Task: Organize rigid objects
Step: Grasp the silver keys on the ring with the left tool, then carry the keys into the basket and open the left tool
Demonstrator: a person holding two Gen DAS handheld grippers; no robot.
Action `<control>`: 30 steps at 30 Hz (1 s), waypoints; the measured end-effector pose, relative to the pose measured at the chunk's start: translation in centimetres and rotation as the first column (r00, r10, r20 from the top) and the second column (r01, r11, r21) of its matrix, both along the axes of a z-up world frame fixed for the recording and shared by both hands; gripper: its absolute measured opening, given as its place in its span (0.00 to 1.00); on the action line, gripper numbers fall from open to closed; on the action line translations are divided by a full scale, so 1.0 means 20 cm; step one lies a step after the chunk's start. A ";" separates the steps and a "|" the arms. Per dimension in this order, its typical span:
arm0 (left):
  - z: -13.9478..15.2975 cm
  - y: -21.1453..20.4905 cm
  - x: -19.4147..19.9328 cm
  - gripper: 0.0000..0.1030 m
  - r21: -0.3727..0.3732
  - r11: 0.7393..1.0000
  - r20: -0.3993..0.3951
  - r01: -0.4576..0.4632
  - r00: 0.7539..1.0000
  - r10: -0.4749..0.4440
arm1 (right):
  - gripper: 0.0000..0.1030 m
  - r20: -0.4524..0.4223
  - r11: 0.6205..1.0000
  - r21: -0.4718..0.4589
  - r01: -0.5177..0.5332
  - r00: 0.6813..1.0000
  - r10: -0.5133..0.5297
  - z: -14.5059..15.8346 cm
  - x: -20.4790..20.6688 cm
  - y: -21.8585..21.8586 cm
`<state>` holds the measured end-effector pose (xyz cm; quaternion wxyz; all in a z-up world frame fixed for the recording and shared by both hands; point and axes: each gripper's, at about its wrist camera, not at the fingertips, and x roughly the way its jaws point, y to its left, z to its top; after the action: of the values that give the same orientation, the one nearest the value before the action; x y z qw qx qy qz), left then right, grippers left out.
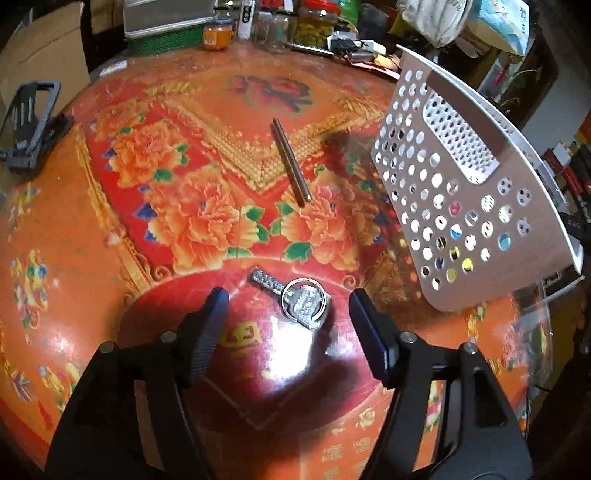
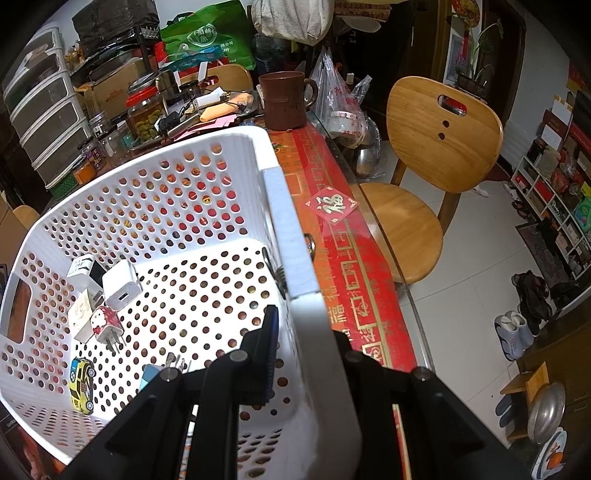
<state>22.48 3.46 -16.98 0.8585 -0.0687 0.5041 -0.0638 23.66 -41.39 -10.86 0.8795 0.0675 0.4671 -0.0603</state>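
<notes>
A silver key on a ring (image 1: 303, 302) lies on the red flowered table (image 1: 184, 184). My left gripper (image 1: 290, 299) hangs over it, open, with the key between its fingertips and neither pad touching. Farther back lies a thin metal pen (image 1: 291, 166). At the right the white perforated basket (image 1: 443, 192) stands tilted. My right gripper (image 2: 308, 343) is shut on the basket's wall (image 2: 317, 332), one finger inside and one outside. Inside the basket lie a white charger (image 2: 122, 288), a patterned plug (image 2: 107, 325), a yellow toy car (image 2: 82, 384) and other small adaptors.
A black phone stand (image 1: 29, 122) sits at the table's left edge. Jars (image 1: 218, 35) and clutter line the back. A brown mug (image 2: 284, 99) stands behind the basket. A wooden chair (image 2: 436, 147) stands beside the table's glass edge.
</notes>
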 end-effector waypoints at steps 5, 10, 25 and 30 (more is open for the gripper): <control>-0.01 -0.09 0.01 0.27 0.074 0.997 -0.002 -0.040 0.999 0.040 | 0.17 0.002 1.000 0.004 0.001 1.000 -0.001 0.00 0.00 0.00; 0.01 -0.12 -0.01 0.22 0.071 0.997 -0.002 -0.040 0.999 0.040 | 0.17 0.003 1.000 0.006 0.001 1.000 -0.001 0.00 0.00 0.00; 0.16 -0.04 -0.05 0.02 0.046 0.998 0.073 -0.049 0.996 0.045 | 0.17 0.004 1.000 0.007 0.000 1.000 0.000 0.00 0.00 0.00; 0.36 0.01 -0.09 0.02 0.062 0.996 0.168 -0.072 0.984 0.060 | 0.17 0.004 1.000 0.008 0.000 1.000 0.000 -0.01 0.00 0.00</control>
<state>20.63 3.63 -9.83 0.9009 -0.0506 0.4303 -0.0237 23.63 -41.41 -11.02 0.8801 0.0708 0.4658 -0.0583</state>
